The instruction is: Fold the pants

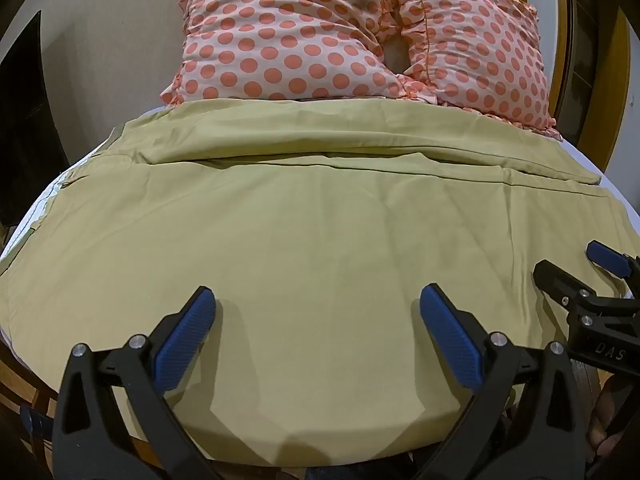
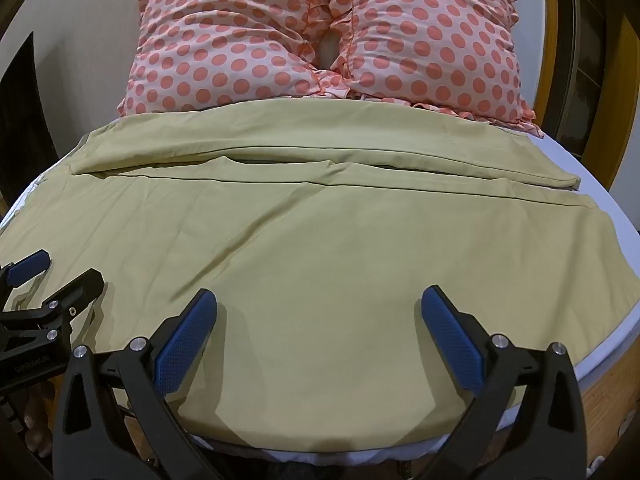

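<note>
A bed (image 2: 624, 216) with a white sheet fills the scene, two pink pillows (image 1: 320, 40) with orange polka dots propped at its head against a pale wall. Olive-green pants (image 1: 300, 232) lie spread flat across the mattress, one leg running crosswise near the pillows and the other covering the near half of the bed, its edge reaching the mattress rim.

The left tool (image 1: 318, 308) hovers low over the near edge of the pants, its blue-padded fingers spread wide and gripping nothing. The right tool (image 2: 319, 308) hangs just beside it, likewise spread wide and empty above the cloth.

Seen from the left wrist camera, the right tool's black body carries the letters "DAS". From the right wrist camera, small writing on the left tool's body reads roughly "GenRobot.AI", though it is faint.
</note>
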A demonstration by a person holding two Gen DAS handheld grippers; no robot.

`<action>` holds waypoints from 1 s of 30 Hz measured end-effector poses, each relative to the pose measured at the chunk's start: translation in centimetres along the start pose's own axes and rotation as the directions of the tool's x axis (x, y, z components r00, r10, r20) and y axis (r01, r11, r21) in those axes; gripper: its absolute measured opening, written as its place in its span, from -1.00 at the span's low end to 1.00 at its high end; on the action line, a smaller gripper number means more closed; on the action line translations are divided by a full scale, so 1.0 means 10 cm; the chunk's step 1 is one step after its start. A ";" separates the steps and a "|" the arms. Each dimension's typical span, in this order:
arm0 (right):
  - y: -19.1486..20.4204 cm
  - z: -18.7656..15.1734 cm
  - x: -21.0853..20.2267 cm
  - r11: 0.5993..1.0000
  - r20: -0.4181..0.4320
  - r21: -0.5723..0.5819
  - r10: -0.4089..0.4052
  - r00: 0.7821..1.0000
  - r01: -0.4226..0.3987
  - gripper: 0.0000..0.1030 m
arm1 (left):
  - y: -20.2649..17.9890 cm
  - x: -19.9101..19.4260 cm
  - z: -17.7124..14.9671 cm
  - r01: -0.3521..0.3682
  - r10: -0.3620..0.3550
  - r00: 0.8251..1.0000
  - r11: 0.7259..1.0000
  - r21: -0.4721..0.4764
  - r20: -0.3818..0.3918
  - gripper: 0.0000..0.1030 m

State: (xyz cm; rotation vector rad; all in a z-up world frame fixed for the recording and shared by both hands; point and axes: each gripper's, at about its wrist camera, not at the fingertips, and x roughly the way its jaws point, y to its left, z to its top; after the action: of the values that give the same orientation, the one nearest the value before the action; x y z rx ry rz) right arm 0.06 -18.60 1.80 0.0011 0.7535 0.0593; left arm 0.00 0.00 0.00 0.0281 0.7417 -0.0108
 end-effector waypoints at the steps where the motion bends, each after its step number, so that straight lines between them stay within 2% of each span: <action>1: 0.00 0.00 0.00 1.000 0.001 0.000 0.000 1.000 0.000 0.97 | 0.00 0.00 0.00 0.000 0.000 1.000 1.000 0.001 0.001 0.97; 30: 0.00 0.00 0.00 1.000 0.009 0.000 0.000 1.000 0.000 0.97 | 0.00 0.00 0.00 -0.001 0.001 1.000 1.000 0.001 0.008 0.97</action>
State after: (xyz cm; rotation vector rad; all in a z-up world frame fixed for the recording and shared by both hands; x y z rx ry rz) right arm 0.05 -18.58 1.83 0.0014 0.7443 0.0593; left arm -0.02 0.00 0.03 0.0291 0.7332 -0.0104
